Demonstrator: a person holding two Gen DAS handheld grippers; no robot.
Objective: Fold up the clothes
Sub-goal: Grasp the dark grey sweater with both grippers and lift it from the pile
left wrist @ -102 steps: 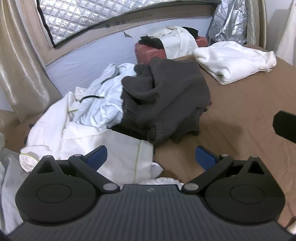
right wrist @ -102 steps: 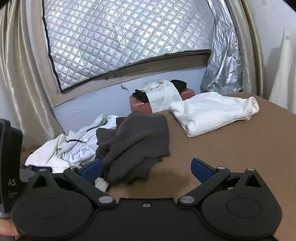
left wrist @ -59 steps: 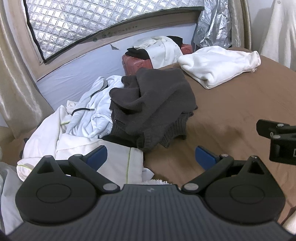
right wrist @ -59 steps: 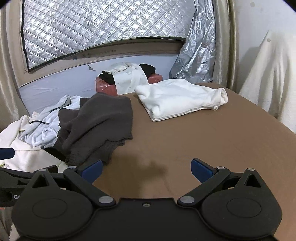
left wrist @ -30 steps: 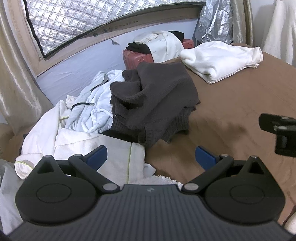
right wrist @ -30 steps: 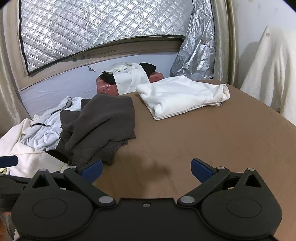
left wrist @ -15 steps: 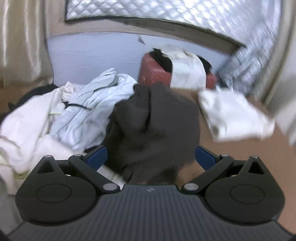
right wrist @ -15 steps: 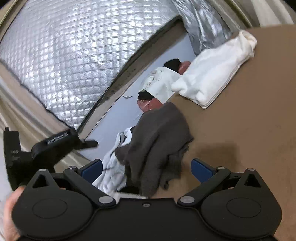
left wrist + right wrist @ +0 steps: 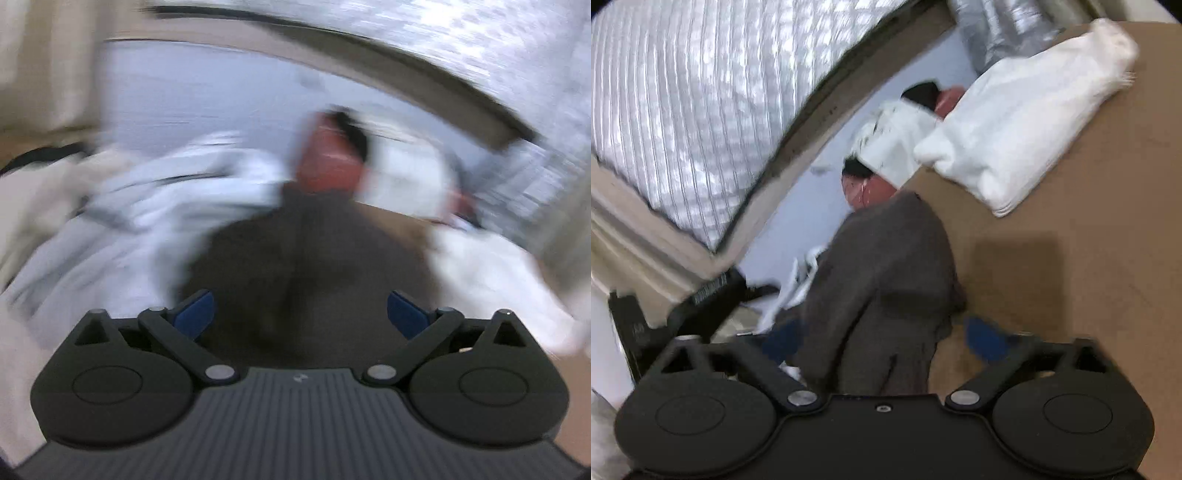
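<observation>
A crumpled dark grey sweater (image 9: 890,266) lies at the edge of the brown surface (image 9: 1108,258); it fills the blurred middle of the left wrist view as the grey sweater (image 9: 306,266). My left gripper (image 9: 300,314) hangs open just above it, blue pads wide apart. My right gripper (image 9: 882,338) is open too, its blurred blue pads either side of the sweater's near end. The left gripper's black body (image 9: 701,295) shows at the lower left of the right wrist view.
A folded white garment (image 9: 1019,125) rests on the brown surface at the back right. Loose white clothes (image 9: 140,206) are heaped left of the sweater. A red box (image 9: 871,192) draped with white and black cloth stands behind, under a quilted silver window cover (image 9: 701,92).
Both grippers have swung down and forward onto the grey sweater, which now looms larger between the pads. The right view has tilted further, and the left view is smeared by fast motion.
</observation>
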